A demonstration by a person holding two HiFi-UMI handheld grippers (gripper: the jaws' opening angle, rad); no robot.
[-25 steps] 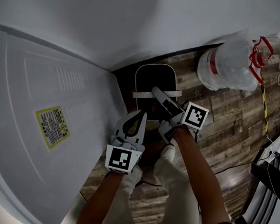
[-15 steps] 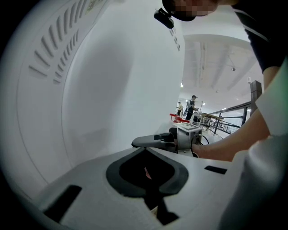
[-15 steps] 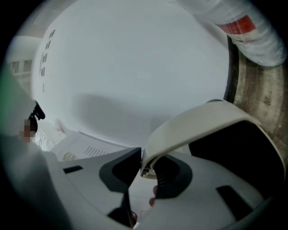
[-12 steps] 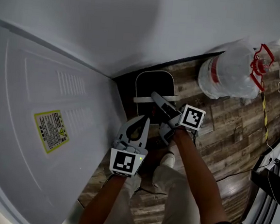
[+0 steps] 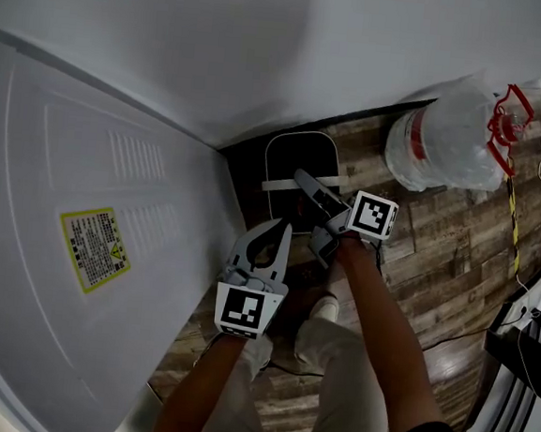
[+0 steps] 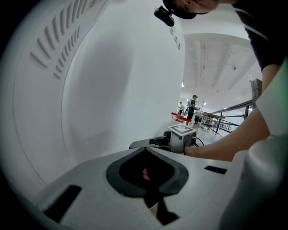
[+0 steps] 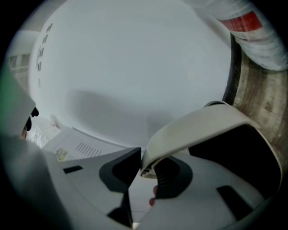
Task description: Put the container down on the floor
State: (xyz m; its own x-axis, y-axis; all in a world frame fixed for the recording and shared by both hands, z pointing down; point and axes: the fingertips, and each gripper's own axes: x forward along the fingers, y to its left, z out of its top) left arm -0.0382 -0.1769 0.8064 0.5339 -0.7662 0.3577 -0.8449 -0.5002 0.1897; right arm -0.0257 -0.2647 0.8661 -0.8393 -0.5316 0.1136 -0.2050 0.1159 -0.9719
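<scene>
Grip explains the pose: the right gripper [image 5: 303, 183] is clamped on the pale band [image 7: 198, 130] that arches across the container [image 5: 299, 155]. Its own view shows that band pinched between the two jaws, so the dark, white-rimmed bin hangs from one point and can go down upright. The left gripper [image 5: 275, 230] has its jaws pressed together on nothing and hangs just beside the right one, above the person's legs, likely kept out of the way. The container is low in the corner where the white appliance [image 5: 86, 175] meets the wall [image 5: 220, 37]; whether its base already touches the floor [image 5: 436, 262] cannot be told from above. Dark wood planks offer a flat, firm landing spot. A large clear water bottle [image 5: 447, 132] lies well apart to the right, and a yellow label [image 5: 93, 249] marks the appliance.
</scene>
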